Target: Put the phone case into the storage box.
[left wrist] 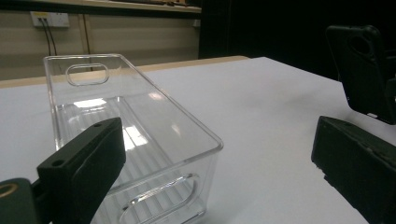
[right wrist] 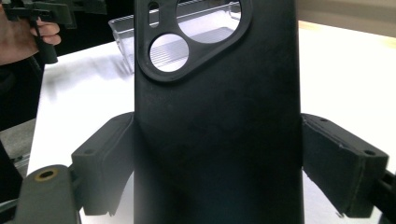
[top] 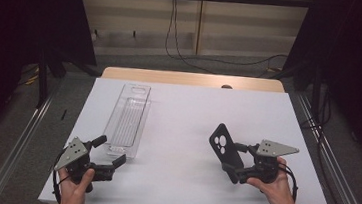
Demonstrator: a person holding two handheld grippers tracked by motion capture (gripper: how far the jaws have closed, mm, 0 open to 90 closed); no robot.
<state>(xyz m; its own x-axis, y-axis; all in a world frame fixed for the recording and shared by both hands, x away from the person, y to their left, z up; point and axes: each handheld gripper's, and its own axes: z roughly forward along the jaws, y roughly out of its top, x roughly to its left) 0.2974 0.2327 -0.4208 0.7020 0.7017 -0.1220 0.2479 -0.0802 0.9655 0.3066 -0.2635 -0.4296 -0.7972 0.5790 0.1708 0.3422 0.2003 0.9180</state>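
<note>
Two hand-held grippers, one black phone case, one clear plastic bin, all on a white-covered counter point(top: 183, 107).

Item 1: right hand-held gripper point(top: 236, 163). Clamped on the phone case point(top: 226, 147); jaws drawn in tight against its two long edges, as seen in the right gripper view, where the case point(right wrist: 215, 126) stands upright between the pads. Camera cut-outs at the upper end, away from the hand. Case lifted and tilted, lower end in the grip, back face turned toward the counter's left half.

Item 2: left hand-held gripper point(top: 112, 155). Jaws spread wide, nothing between them. Resting low at the near-left corner of the counter, just beside the near end of the bin point(top: 128, 119). In the left gripper view, near end wall of the bin point(left wrist: 140, 140) directly ahead between the open jaws, not touched.

Item 3: bin. Empty, open top, long and narrow. Long axis running from the near-left toward the far edge of the counter. Handle slot in each end wall.

Relation governing the coming move: bin lying to the left of the held case, well apart, bare counter between. Likely destination for the case, judged from the layout. Case's long axis roughly upright and slanted, so a lay-down along the bin's length called for. Left gripper the nearer of the two to the bin, placed to steady it.
</note>
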